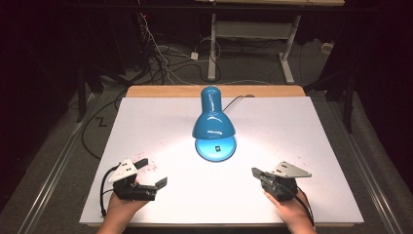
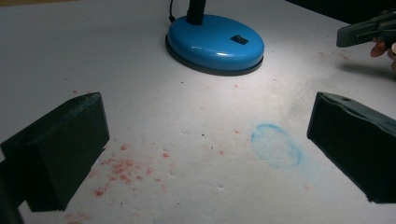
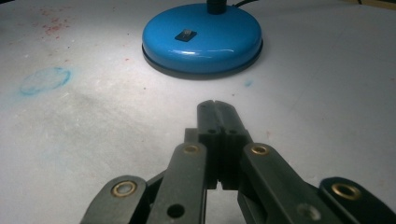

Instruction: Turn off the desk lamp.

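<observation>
Right, lamp [image 1: 214, 124] sits mid-surface [image 1: 302, 141], lit, ahead of both tongs and btwn them; base [image 3: 201, 37] w/ rocker switch [image 3: 185, 34] on top, facing the near edge. Left tongs [image 1: 152, 171] spread wide, empty, well short of base. Right tongs [image 3: 216, 108] pressed together, nothing held, tips aimed straight at base, near but not touching. Likely step: press switch. Best done w/ closed right tips as a poker: come over base rim, drop onto switch squarely, light push. Steady base w/ left tongs if it slides. Mind cord [image 1: 237, 100] behind.
</observation>
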